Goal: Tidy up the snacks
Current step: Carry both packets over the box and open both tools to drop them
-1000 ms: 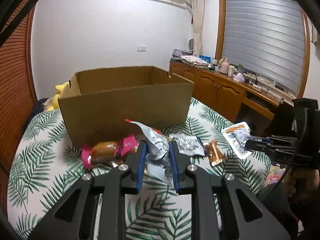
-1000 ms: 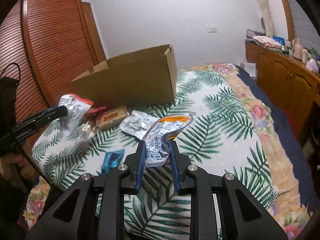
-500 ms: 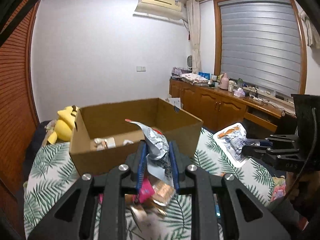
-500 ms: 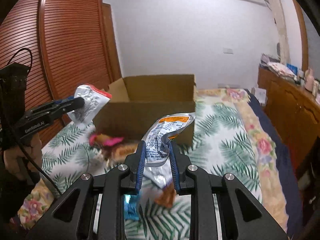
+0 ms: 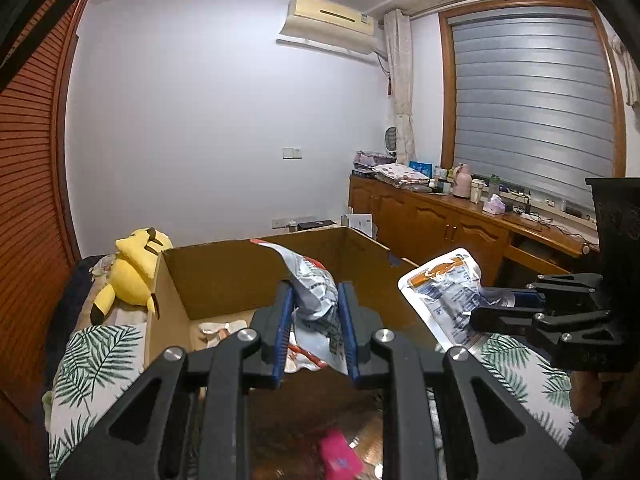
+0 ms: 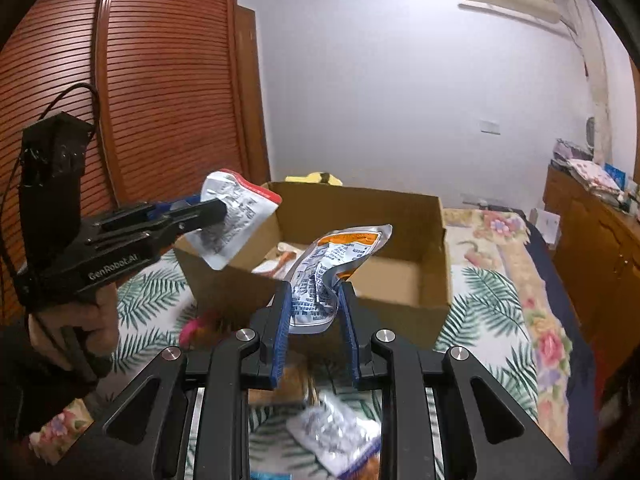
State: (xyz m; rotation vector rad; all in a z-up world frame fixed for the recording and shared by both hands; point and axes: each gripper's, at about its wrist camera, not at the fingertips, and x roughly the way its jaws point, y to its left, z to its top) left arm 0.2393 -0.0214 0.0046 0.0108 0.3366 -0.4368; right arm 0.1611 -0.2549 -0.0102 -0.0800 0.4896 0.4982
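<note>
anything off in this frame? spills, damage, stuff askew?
No spills or damage. Both packets are crumpled in the tongs: the red-edged silver foil packet in the left tongs, the orange-topped silver foil packet in the right tongs. The brown cardboard box looks intact.

Both fisheye views look forward along their own gripper fingers, close above the cardboard box (image 5: 224,276) (image 6: 400,240). The left wrist view faces the window wall; the right wrist view faces the louvred wardrobe (image 6: 152,92). Both share the box.
</note>
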